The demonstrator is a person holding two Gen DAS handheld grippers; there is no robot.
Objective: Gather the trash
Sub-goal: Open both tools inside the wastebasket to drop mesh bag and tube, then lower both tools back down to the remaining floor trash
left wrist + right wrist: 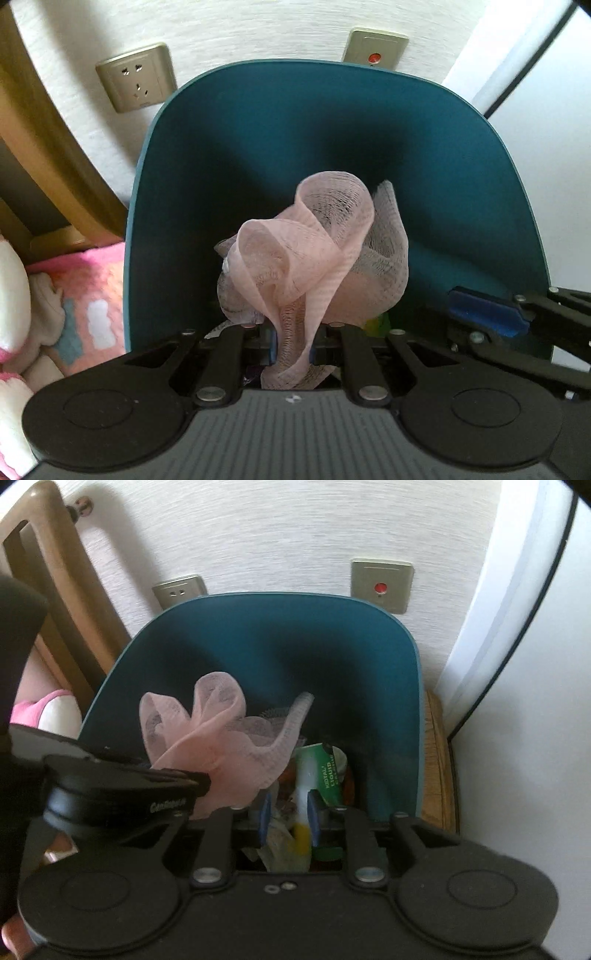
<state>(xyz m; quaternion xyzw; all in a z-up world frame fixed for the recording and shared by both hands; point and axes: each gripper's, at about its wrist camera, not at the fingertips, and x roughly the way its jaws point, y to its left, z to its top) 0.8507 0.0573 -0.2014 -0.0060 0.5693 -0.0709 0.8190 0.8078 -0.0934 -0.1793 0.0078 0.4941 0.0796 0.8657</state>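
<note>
I have the left gripper (291,345) closed down on the lower tail of a pink mesh bath pouf of loose netting (314,254), and I hold it over the open mouth of the dark teal plastic trash bin (258,140) so that letting go should drop it straight in. The pouf is not inside yet as far as I can judge; it hangs at the near-left of the opening, its ruffles spilling up and away from my pads, above the rubbish already lying in the bottom.

The pinch is on a thin strip of netting, so the bulk stands free beyond the fingertips. Its long axis runs from the gripper towards the far wall of the bin, with the looped, puffed end pointing far and slightly up, the gathered tail pointing back at me.

My right gripper (288,814) sits partly open and holds nothing, its blue pads either side of empty air, parked at the near rim just right of the left one. Through it I look down at a green packet with white lettering (325,771) and crumpled paper on the bin floor. The bin stands against a white textured wall (277,535) beneath a beige socket plate (136,81).
</note>
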